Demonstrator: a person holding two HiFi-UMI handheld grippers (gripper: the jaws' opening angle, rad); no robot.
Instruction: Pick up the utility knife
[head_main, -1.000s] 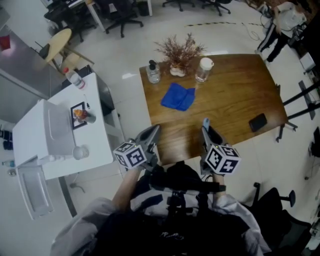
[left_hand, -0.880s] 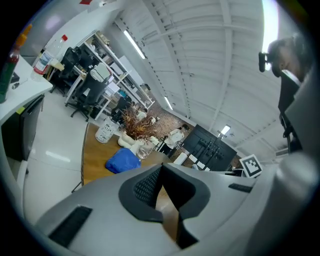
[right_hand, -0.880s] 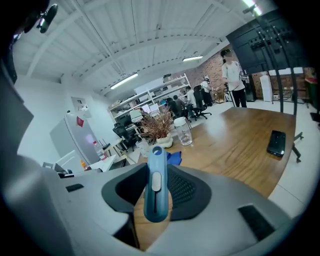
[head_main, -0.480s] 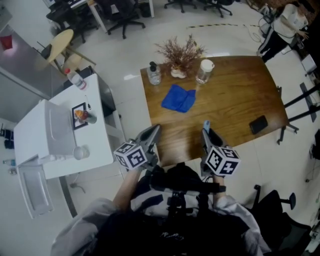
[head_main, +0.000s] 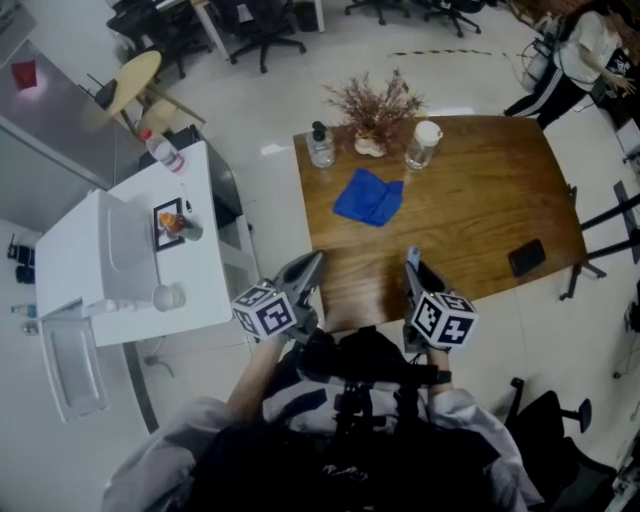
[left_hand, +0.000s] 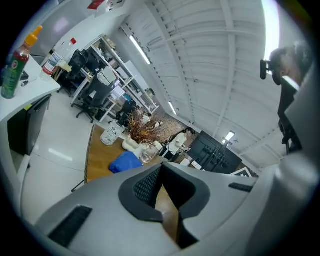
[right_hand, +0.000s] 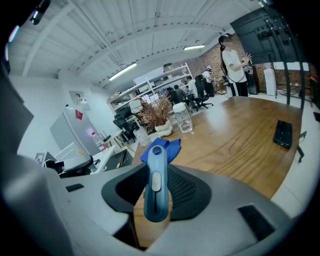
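A blue utility knife (right_hand: 154, 181) with a grey slider stands between the jaws of my right gripper (right_hand: 155, 192), which is shut on it. In the head view its blue tip (head_main: 412, 250) pokes past the right gripper (head_main: 414, 272) over the near edge of the wooden table (head_main: 480, 200). My left gripper (head_main: 306, 268) hangs beside it over the table's near left corner. Its fingertips meet with nothing between them, as the left gripper view shows (left_hand: 161, 169).
On the table lie a blue cloth (head_main: 368, 196), a soap bottle (head_main: 320, 146), a dried plant (head_main: 372, 105), a glass jar (head_main: 423, 145) and a black phone (head_main: 527, 257). A white cabinet (head_main: 130, 250) stands to the left. A person (head_main: 585, 50) stands beyond the table's far right corner.
The head view has shifted slightly, so the table sits a little lower and further right. The person at the far right has moved. Both grippers keep their places and the knife stays gripped.
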